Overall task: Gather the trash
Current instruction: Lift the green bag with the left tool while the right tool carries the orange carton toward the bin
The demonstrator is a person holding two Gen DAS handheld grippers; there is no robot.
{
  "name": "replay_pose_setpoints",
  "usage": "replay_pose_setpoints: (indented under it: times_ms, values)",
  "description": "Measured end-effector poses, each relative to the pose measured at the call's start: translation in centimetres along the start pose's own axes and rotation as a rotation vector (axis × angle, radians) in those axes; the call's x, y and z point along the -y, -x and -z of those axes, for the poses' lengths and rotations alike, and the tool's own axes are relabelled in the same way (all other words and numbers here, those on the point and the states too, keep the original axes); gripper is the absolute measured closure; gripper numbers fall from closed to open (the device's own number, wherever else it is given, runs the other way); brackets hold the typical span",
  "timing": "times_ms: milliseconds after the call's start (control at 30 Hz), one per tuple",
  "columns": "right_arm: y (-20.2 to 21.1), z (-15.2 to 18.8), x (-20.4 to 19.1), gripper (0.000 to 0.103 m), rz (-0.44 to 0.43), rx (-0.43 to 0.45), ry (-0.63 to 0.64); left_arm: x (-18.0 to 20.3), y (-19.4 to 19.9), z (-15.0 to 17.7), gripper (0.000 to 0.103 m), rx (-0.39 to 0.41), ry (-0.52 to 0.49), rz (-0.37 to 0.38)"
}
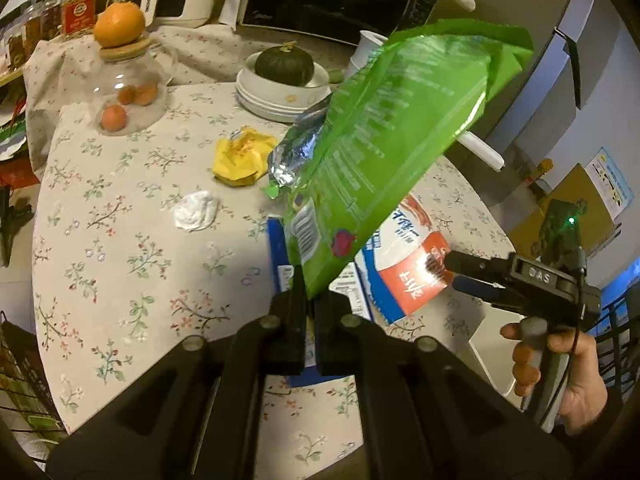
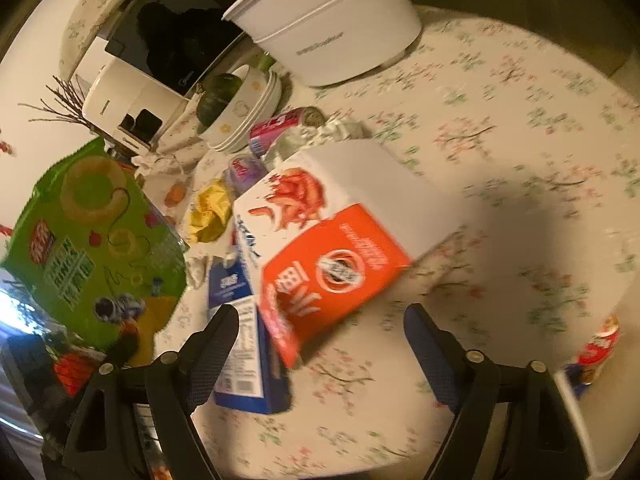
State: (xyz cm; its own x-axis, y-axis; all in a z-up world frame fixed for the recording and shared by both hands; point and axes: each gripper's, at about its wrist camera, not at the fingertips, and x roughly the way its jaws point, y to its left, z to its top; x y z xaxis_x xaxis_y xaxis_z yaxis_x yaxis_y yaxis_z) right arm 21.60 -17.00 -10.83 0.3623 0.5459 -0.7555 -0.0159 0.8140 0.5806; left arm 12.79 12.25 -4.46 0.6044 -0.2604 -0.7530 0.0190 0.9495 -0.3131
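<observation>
While clamped: green bag, left fingers.

Blue carton: largely hidden behind green snack bag in left wrist view.
Red-and-white box: upper part covered by the same bag.
Can: cut off near the right wrist picture's right edge, label blurred.
Floral tablecloth: motion-blurred, pattern smeared.
</observation>
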Motion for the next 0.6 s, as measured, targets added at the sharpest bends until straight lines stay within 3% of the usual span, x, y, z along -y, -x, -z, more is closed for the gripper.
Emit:
replay_pose_setpoints:
  times_ms: [167,433,600]
  values:
    - [-1.6,-0.1,0.2,0.041,-0.043,-0.001,-0.064,-0.8,0.0,0.2,0.1,-0.012,0.016,0.005]
    - [-0.1,-0.4,-1.4,0.088,-0.131,0.059,-0.045,-1.1,0.4,0.1,0.1,-0.005,0.017,0.016]
    - [1.4,-0.6,-2.9,0.097,-0.167,0.093,0.029,-1.1,0.7,0.0,0.1,0.003,0.02,0.022]
